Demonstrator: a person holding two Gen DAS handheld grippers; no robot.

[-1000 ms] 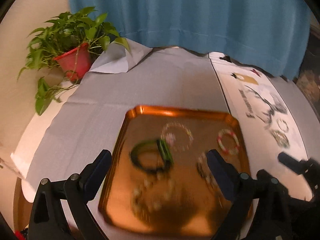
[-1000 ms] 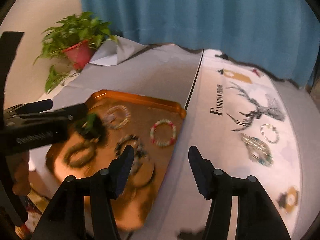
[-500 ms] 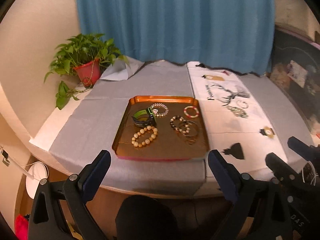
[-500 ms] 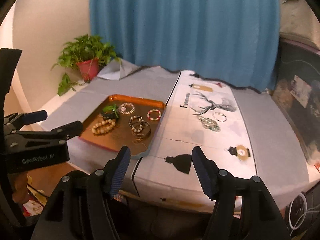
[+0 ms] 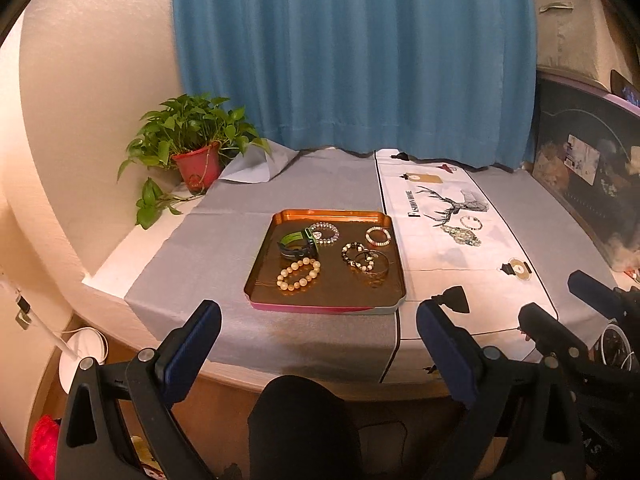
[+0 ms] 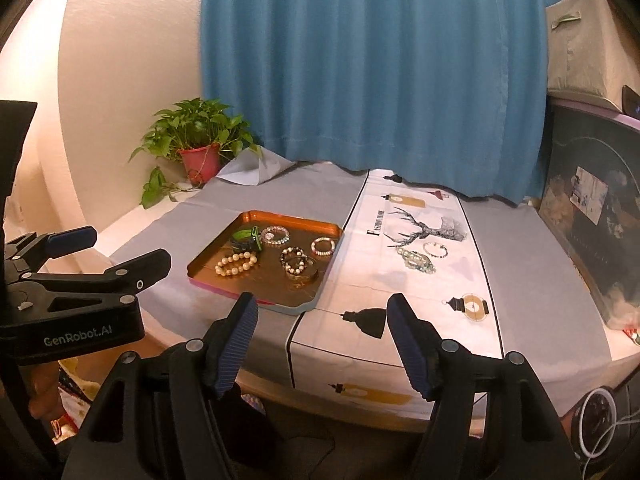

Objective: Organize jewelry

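Note:
A copper tray lies on the grey table cloth. It holds a green and black watch, a cream bead bracelet, a clear bead bracelet, a red and white bracelet and dark bead bracelets with a bangle. On the white deer-print cloth lie a teal bracelet and a thin bracelet. My left gripper and right gripper are both open and empty, held back off the table's front edge.
A potted plant stands at the back left corner. A blue curtain hangs behind the table. Dark furniture with a beige box is on the right. The person's knee is below the table edge.
Both grippers have pulled far back from over the tray to in front of the table edge. Both stay open and empty. The jewelry has not moved.

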